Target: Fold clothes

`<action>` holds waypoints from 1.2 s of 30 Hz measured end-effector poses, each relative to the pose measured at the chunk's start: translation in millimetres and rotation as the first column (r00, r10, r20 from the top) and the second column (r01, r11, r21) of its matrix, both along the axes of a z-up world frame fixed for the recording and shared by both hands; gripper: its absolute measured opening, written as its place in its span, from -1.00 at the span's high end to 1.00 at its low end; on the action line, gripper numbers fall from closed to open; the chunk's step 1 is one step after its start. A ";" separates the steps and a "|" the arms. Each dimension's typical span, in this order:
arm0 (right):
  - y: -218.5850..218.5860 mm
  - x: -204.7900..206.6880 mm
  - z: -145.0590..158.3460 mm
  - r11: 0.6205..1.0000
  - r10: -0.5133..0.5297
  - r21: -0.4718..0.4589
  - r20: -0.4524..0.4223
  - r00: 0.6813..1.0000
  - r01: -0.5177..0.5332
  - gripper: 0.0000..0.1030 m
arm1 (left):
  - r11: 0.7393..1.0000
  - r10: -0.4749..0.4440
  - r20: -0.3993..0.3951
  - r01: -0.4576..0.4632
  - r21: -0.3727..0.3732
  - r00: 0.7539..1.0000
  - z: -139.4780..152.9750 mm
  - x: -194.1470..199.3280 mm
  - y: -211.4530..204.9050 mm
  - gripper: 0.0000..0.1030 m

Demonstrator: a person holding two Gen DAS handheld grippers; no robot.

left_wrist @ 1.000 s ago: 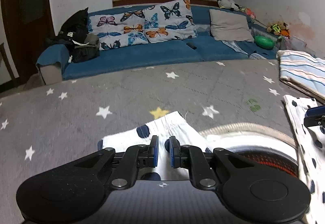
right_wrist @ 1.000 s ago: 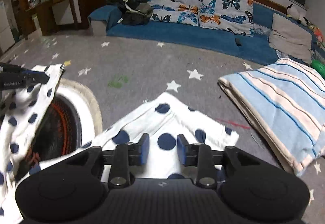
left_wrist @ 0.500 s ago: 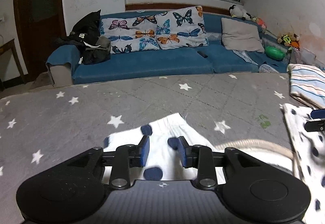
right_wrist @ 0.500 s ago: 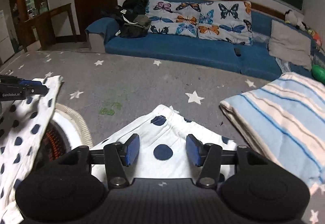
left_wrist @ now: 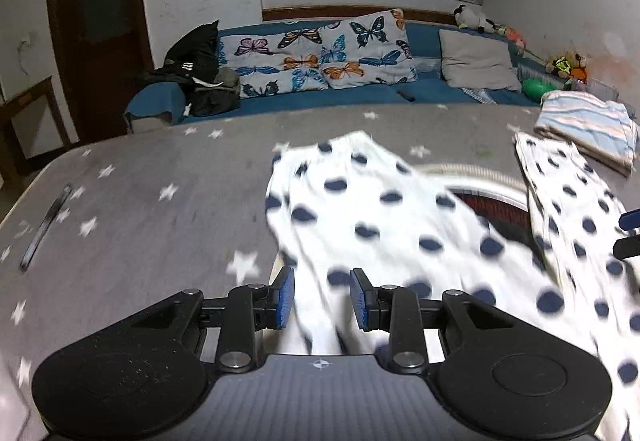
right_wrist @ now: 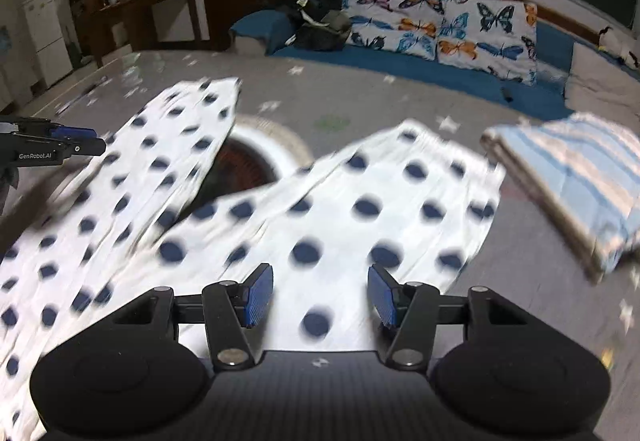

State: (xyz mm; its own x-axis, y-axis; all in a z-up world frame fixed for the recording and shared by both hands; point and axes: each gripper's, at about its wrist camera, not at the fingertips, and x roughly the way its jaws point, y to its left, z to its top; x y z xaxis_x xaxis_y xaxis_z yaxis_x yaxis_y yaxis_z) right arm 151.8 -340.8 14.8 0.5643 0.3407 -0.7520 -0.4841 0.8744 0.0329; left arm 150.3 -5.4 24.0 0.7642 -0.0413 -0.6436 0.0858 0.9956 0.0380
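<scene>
The spotted white trousers point(left_wrist: 384, 217) lie spread over the grey star-patterned floor covering point(left_wrist: 152, 177), filling the centre and right of the left wrist view; one leg runs up toward the middle of the frame, the other point(left_wrist: 560, 185) toward the upper right, and a round woven object point(right_wrist: 256, 157) shows in the gap between the legs. The left tool point(left_wrist: 322, 297) stands with its blue pads parted and nothing clamped, cloth lying under and between them; the right tool point(right_wrist: 320, 295) is likewise spread wide over its own leg point(right_wrist: 360, 209), holding nothing. A folded striped blanket point(right_wrist: 572, 177) sits at the right edge of the right wrist view, just beside the trouser leg; a blue sofa point(left_wrist: 360, 101) lies beyond.

The step in hand looks like laying the garment flat, both legs released; motion blur makes fine creases hard to read. The next move probably calls for gripping one leg at its hem and carrying it across onto the other, edges matched, clear of the blanket.
</scene>
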 end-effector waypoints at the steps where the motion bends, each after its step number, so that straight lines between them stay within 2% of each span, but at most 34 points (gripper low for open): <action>1: 0.1 -6.4 -3.3 1.000 -0.004 0.006 -0.006 1.000 0.004 -0.04 | 1.000 0.007 -0.004 -0.007 0.000 1.000 -2.0 -5.5 0.1 0.38; 4: -1.6 -19.2 -7.6 1.000 -0.019 0.023 0.000 1.000 0.019 -0.04 | 0.999 0.026 -0.015 -0.026 -0.019 1.000 -7.5 -13.0 2.2 0.43; 7: -5.8 -26.3 -8.7 0.998 -0.045 0.038 0.013 0.999 0.044 -0.04 | 0.999 0.033 -0.017 -0.034 -0.019 0.999 -12.9 -17.5 0.8 0.69; 9: -8.5 -30.7 -9.0 0.997 -0.061 0.038 0.022 0.998 0.060 -0.04 | 0.999 0.038 0.000 -0.038 0.017 0.999 -15.2 -20.4 -2.9 0.88; 11: -11.2 -35.3 -9.5 0.997 -0.073 0.032 0.033 0.997 0.072 -0.04 | 0.998 0.050 0.004 -0.050 0.034 0.999 -15.6 -21.5 -2.6 0.97; 20: -26.9 -54.5 -11.1 0.989 -0.145 0.007 0.065 0.987 0.145 0.00 | 0.985 0.131 0.028 -0.134 0.107 0.991 -14.6 -35.2 14.5 0.99; 28: -32.3 -68.1 0.5 0.983 -0.184 0.031 0.102 0.978 0.181 -0.01 | 0.989 0.128 0.037 -0.131 0.073 0.991 -5.2 -49.3 22.2 0.91; 32: -23.4 -81.1 10.1 0.989 -0.134 0.073 0.106 0.985 0.127 -0.01 | 0.997 0.069 0.051 -0.071 0.027 0.996 6.0 -70.0 6.9 0.91; 36: -5.9 -100.3 10.8 0.995 -0.052 0.089 0.088 0.995 0.044 -0.02 | 0.998 -0.055 0.013 0.056 -0.041 0.998 6.3 -94.4 -17.7 0.91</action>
State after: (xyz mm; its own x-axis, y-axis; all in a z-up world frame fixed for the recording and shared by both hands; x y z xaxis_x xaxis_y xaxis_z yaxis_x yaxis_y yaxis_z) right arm 51.5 -346.6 25.6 0.6458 0.3731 -0.6662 -0.4459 0.8925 0.0676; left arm 55.9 -23.1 30.3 0.7678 -0.1103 -0.6311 0.1408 0.9900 -0.0017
